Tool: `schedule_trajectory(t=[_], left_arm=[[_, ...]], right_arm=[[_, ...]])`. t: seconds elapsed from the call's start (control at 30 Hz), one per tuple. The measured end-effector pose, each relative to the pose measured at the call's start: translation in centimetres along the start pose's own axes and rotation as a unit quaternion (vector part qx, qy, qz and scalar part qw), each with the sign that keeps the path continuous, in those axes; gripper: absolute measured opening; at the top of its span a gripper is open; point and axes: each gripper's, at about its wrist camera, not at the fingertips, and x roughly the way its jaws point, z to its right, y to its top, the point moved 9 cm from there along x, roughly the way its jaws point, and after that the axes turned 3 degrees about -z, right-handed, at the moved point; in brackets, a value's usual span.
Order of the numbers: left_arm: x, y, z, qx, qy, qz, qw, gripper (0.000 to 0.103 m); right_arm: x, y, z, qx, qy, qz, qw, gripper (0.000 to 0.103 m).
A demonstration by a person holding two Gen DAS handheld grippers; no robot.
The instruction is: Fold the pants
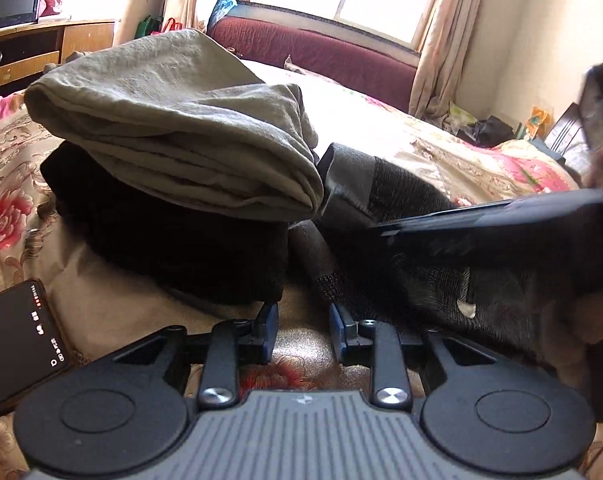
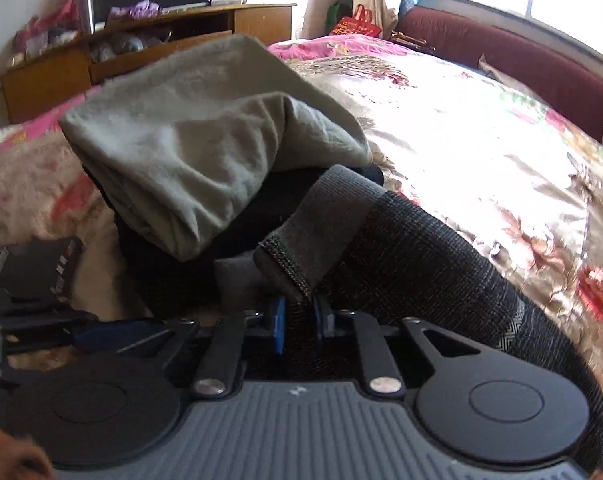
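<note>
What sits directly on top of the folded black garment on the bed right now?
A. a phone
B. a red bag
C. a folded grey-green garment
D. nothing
C: the folded grey-green garment lies stacked on the black garment; the phone lies apart on the bedspread.

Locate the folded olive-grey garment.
In both wrist views the olive-grey garment lies left of centre on the bed, atop a folded black garment.

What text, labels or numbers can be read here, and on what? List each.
Phone screen: small red and white marks, too small to read.
Left gripper body: a small embossed logo, no legible letters.
Dark box in the right wrist view: white and red print, too blurred to read.
Nothing else bears readable text.
</note>
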Motion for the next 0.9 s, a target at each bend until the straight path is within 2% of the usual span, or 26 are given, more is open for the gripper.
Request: schedule_trajectory(t=[0.07,0.13,0.17,0.27,0.3,0.4,0.57,0.67,0.73,0.8,0.9], left_arm=[[-0.7,0.2,-0.2,-0.009,-0.006,0.014,0.9998,0.043],[-1.0,0.4,-0.3,-0.013,-0.009,0.023,0.9996,0.045],[-1.1,0.4,-0.3,-0.011,-0.008,0.025,0.9996,0.045],[-1.5,0.5,0.0,-0.001,-0.001,0.027,0.9996,0.044],[-1.6,0.3,-0.1,0.005,0.011,0.024,0.9996,0.045],[-2.3,0.4,-0.1,0.009,0.006,0.031,0.9995,0.048],[-2.6,0.7,0.8,0.037,0.019,0.038,0.9984,0.049],[-2.7,1.7,2.5,0.066,0.017,0.05,0.9964,0.049],[-2.6,2.2,4.0,0.088,0.011,0.055,0.9945,0.049],[-2.0,3.0,5.9,0.112,0.003,0.063,0.9917,0.049],[-0.1,3.9,8.7,0.152,-0.008,0.065,0.9863,0.056]], right_arm=[[-1.8,0.8,-0.5,0.031,0.024,0.021,0.999,0.014],[-1.4,0.8,-0.4,0.07,0.041,0.015,0.997,0.014],[-0.5,0.4,-0.3,0.083,0.043,0.004,0.996,0.014],[3.8,-1.7,-0.4,0.084,0.048,-0.068,0.993,0.02],[3.8,-1.9,-0.4,0.074,0.046,-0.064,0.994,0.021],[1.6,-1.3,0.1,0.08,0.069,-0.053,0.993,0.031],[-4.4,-0.7,1.8,0.103,0.084,0.008,0.991,0.03],[-7.1,-2.3,4.6,0.119,0.037,0.023,0.992,0.029],[-8.2,-4.1,7.2,0.123,-0.014,0.018,0.992,0.03],[-9.2,-6.1,10.1,0.14,-0.06,0.007,0.988,0.032],[-10.9,-8.5,13.9,0.175,-0.101,0.006,0.979,0.031]])
